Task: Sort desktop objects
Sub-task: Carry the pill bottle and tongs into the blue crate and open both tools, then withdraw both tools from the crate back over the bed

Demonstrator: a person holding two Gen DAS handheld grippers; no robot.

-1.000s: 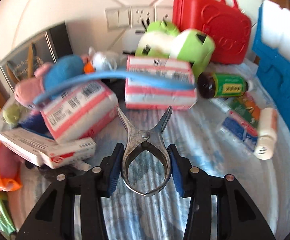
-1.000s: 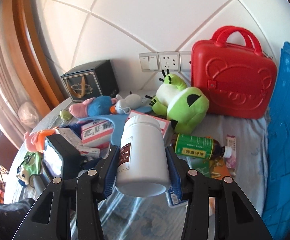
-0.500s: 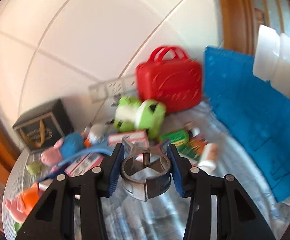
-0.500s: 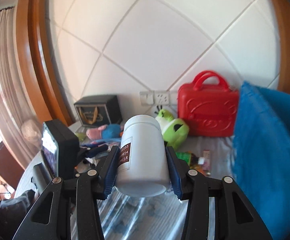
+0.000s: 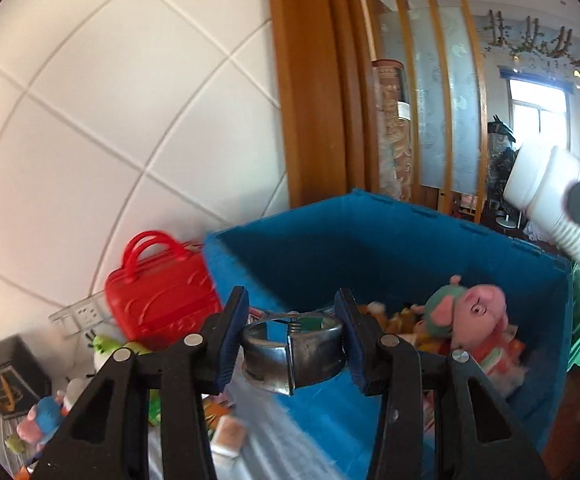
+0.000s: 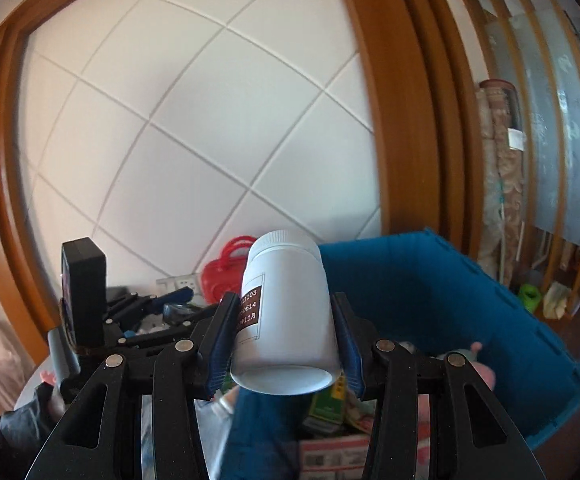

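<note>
My left gripper (image 5: 292, 338) is shut on a steel spring clamp (image 5: 294, 346) and holds it in the air at the near rim of a blue storage bin (image 5: 370, 240). My right gripper (image 6: 286, 344) is shut on a white pill bottle (image 6: 286, 316) with a brown label, held above the same blue bin (image 6: 430, 280). That bottle also shows at the right edge of the left wrist view (image 5: 550, 208). The left gripper's body shows at the left of the right wrist view (image 6: 86, 296).
The bin holds a pink pig plush (image 5: 470, 312) and several boxes and packets. A red toy suitcase (image 5: 158, 292), a green frog plush (image 5: 106, 348) and a blue-pink plush (image 5: 44, 420) lie on the table at lower left. A white tiled wall stands behind.
Both grippers have risen from the table and swung right toward the blue bin, each still holding its object. The table clutter has dropped to the lower left of view.
</note>
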